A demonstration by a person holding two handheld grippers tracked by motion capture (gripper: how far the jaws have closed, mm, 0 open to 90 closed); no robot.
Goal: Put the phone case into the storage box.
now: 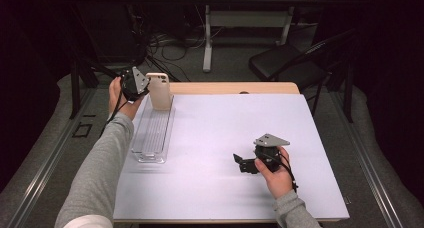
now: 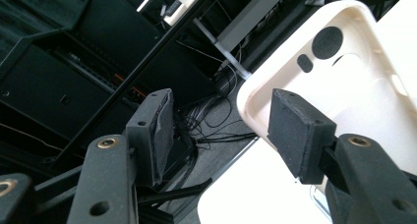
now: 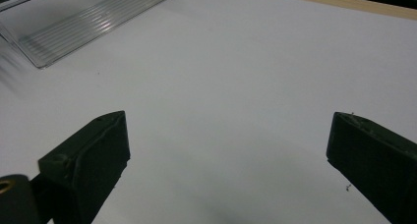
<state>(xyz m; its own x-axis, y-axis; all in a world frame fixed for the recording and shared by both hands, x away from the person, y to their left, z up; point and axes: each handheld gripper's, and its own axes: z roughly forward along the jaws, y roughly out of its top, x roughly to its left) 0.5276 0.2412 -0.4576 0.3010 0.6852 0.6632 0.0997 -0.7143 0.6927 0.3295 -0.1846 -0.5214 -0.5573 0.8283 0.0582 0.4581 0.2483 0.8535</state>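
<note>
Your left gripper (image 1: 141, 84) has its jaws apart beside the case (image 1: 160, 91), which stands upright at the tray's (image 1: 150, 133) far end, so next close them on its edge, while your right gripper (image 1: 243, 163) rests open on the counter (image 1: 220, 133).

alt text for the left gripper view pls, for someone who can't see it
The left gripper stands with its two black jaws apart beside a cream phone case, whose hollow inner side faces the camera; one jaw overlaps the case's edge. Behind are dark furniture and tangled cables on the floor.
</note>
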